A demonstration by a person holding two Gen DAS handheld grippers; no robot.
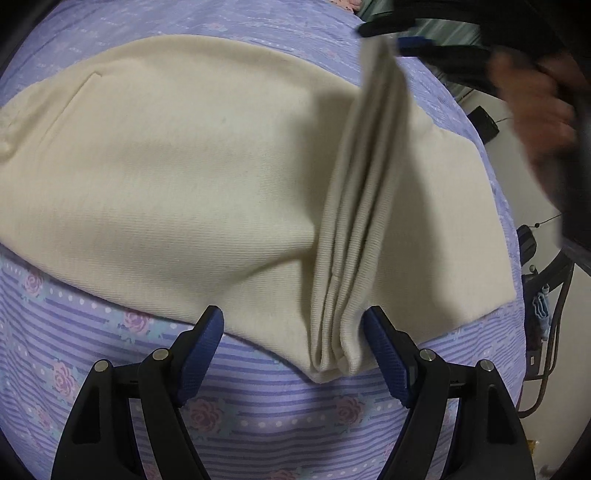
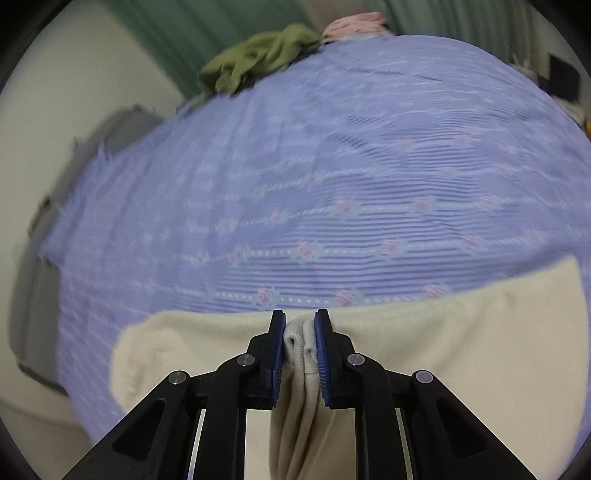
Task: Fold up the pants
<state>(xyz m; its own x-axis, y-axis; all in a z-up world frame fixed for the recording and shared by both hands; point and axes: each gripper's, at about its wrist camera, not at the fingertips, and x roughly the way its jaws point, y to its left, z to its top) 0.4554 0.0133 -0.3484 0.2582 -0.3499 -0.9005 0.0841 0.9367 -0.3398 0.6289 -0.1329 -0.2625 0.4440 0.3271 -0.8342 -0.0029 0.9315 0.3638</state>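
At the bottom of the left wrist view the left claw stands spread, its right pad just beside the near end of a raised ridge of the pants, nothing pinched yet. That ridge runs from bottom centre up to the upper right of the frame, where the right claw holds its far end (blurred there). In the right wrist view the right claw is pressed together on that bunched fold at bottom centre. The pants lie flat on the bed, long axis across the frame. The left claw is nearer the free end. Count: one pair of pants, two claws, one green cloth at the bed's far edge.
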